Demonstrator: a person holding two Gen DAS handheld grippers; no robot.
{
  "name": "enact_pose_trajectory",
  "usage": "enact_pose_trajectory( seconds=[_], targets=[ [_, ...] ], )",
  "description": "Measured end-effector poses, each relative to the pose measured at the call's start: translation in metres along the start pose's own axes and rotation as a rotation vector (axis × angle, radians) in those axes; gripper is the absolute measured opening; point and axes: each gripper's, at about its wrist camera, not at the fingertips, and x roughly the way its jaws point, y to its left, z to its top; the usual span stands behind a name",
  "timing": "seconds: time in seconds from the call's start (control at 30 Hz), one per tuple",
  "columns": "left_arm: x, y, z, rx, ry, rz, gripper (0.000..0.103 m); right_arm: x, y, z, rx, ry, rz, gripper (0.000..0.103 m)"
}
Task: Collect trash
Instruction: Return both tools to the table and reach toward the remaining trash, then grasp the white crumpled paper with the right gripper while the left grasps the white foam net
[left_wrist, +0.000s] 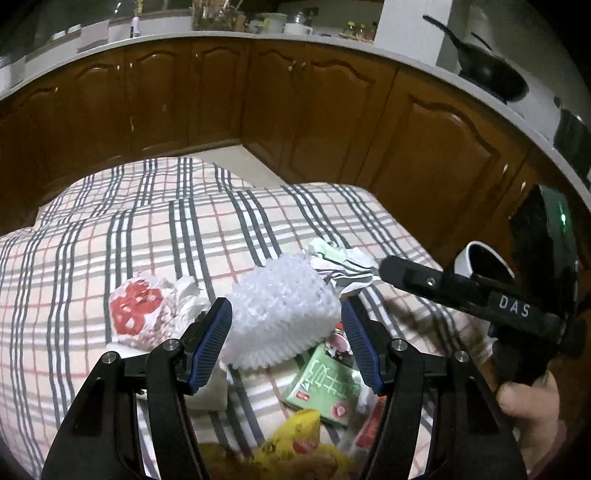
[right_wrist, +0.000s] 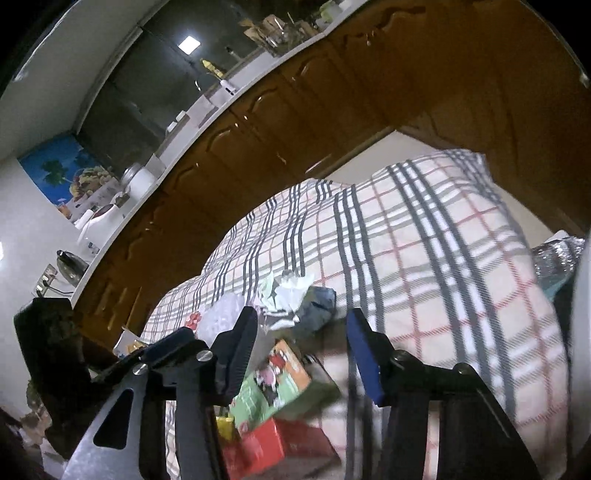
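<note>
Trash lies on a plaid cloth. My left gripper is open, its blue pads either side of a white foam net; contact is not clear. Beside it lie a white wrapper with red print, crumpled paper, a green packet and a yellow wrapper. The right gripper body shows at the right of the left wrist view. In the right wrist view my right gripper is open and empty above the green packet, a red box and the crumpled paper.
Brown kitchen cabinets under a white counter ring the far side. A black pan sits on the counter at right. The cloth drops off at its far edge toward pale floor.
</note>
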Motion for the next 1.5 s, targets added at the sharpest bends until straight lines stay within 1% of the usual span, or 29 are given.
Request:
enact_pose_trajectory(
  seconds=[0.07, 0.13, 0.23, 0.27, 0.3, 0.33, 0.37, 0.47, 0.53, 0.67, 0.77, 0.9, 1.07, 1.2, 1.33, 1.5],
  targets=[
    [0.008, 0.001, 0.001, 0.009, 0.018, 0.008, 0.062, 0.008, -0.002, 0.002, 0.013, 0.017, 0.007, 0.051],
    [0.013, 0.002, 0.002, 0.009, 0.020, 0.009, 0.062, 0.016, -0.005, 0.004, 0.029, 0.036, 0.013, 0.049],
    [0.018, -0.001, 0.001, 0.023, 0.030, -0.003, 0.060, 0.024, -0.008, 0.005, 0.044, 0.059, 0.037, 0.031],
    [0.019, -0.002, 0.000, 0.031, 0.028, -0.003, 0.050, 0.025, -0.007, 0.004, 0.042, 0.063, 0.050, 0.022],
    [0.020, -0.003, 0.000, 0.039, 0.031, -0.008, 0.036, 0.023, -0.006, 0.004, 0.035, 0.057, 0.045, 0.021],
    [0.021, -0.004, -0.001, 0.044, 0.035, -0.016, 0.028, 0.021, -0.004, 0.003, 0.026, 0.048, 0.038, 0.021],
    [0.021, -0.006, -0.002, 0.049, 0.038, -0.020, 0.018, 0.019, -0.002, 0.003, 0.019, 0.041, 0.036, 0.019],
    [0.016, -0.010, -0.002, 0.066, 0.016, -0.014, 0.014, 0.005, -0.003, 0.001, 0.018, 0.012, 0.030, 0.017],
    [0.009, -0.012, -0.001, 0.067, -0.002, -0.021, 0.012, -0.002, -0.002, 0.003, 0.021, -0.009, 0.029, 0.017],
    [-0.008, -0.016, 0.001, 0.065, -0.043, -0.034, 0.011, -0.035, -0.006, 0.001, 0.016, -0.076, 0.014, 0.016],
    [-0.020, -0.023, 0.003, 0.057, -0.069, -0.063, 0.011, -0.059, -0.013, -0.002, 0.026, -0.112, 0.017, 0.016],
    [-0.036, -0.037, 0.000, 0.050, -0.095, -0.104, 0.011, -0.088, -0.022, -0.010, 0.023, -0.151, -0.009, 0.016],
    [-0.048, -0.060, -0.003, 0.052, -0.105, -0.167, 0.011, -0.125, -0.038, -0.022, 0.042, -0.198, -0.044, 0.016],
    [-0.051, -0.084, -0.009, 0.074, -0.102, -0.192, 0.011, -0.152, -0.048, -0.032, 0.060, -0.231, -0.070, 0.016],
    [-0.051, -0.106, -0.015, 0.093, -0.088, -0.228, 0.011, -0.176, -0.054, -0.041, 0.060, -0.267, -0.115, 0.016],
    [-0.049, -0.134, -0.021, 0.124, -0.068, -0.273, 0.011, -0.205, -0.066, -0.054, 0.048, -0.305, -0.200, 0.016]
  ],
)
